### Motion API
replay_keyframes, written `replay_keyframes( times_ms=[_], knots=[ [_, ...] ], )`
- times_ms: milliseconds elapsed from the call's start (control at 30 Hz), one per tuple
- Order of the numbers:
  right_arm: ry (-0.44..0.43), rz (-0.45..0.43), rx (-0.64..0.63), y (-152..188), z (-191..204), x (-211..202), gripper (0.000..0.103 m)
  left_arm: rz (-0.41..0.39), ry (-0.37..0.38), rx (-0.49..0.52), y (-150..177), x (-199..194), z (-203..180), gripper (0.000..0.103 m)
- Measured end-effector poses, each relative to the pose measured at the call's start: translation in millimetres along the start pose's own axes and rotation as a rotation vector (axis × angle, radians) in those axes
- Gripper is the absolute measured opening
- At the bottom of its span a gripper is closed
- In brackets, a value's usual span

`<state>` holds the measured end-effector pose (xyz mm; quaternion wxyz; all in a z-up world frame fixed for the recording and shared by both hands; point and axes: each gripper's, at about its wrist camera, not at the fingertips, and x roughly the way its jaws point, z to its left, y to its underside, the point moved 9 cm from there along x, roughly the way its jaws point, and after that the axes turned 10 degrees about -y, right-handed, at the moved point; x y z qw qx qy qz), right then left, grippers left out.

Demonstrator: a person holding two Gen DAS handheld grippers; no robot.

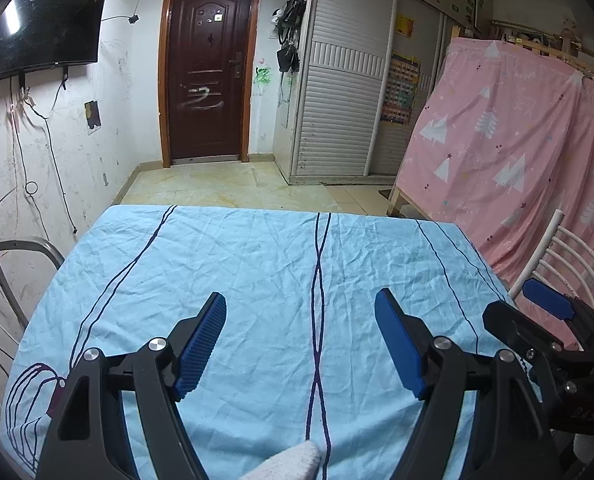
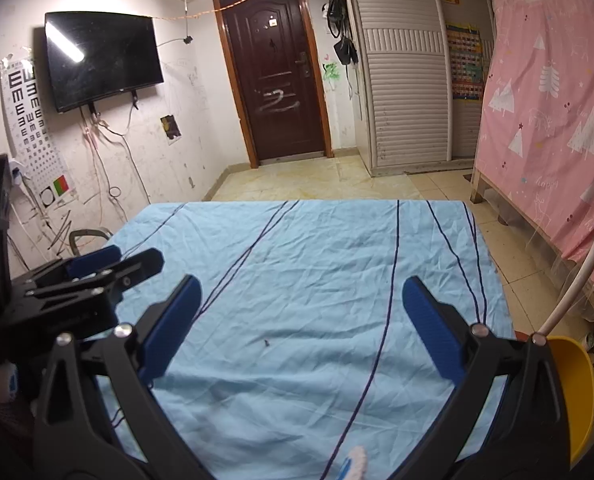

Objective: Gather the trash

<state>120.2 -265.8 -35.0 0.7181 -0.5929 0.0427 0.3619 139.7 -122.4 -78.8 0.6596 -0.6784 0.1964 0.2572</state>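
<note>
Looking down my left gripper (image 1: 301,344), I see its blue pads spread wide with nothing between them, poised above the near half of the table, which is covered by a wrinkled light blue cloth (image 1: 257,264) with dark wavy lines. My right gripper (image 2: 301,324) is likewise spread apart and empty, hovering over the near edge on the right side; each gripper shows up at the margin of the other's view, so the two sit side by side. The only candidate for trash I can make out is a tiny dark speck (image 2: 266,343) on the cloth, lying between the right gripper's fingers and a little ahead of them, though it is too small for me to say what it is. A yellow bin (image 2: 573,392) sits just off the table's near right corner, beside a white chair (image 2: 577,292). A grey metal chair (image 1: 13,276) stands off the table's left edge. Beyond the far edge are the tiled floor, a dark wooden door (image 1: 209,68), a wall-mounted television (image 2: 101,58) and a pink curtain (image 1: 509,152) with white trees.
</note>
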Motion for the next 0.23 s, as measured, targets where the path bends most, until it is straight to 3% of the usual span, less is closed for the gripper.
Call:
replay_keyframes(
  times_ms=[233],
  knots=[
    [0.003,0.005,-0.004,0.0,1.5,2.1,0.097,0.013,0.004,-0.005,2.0,1.3,2.5,0.068]
  ],
)
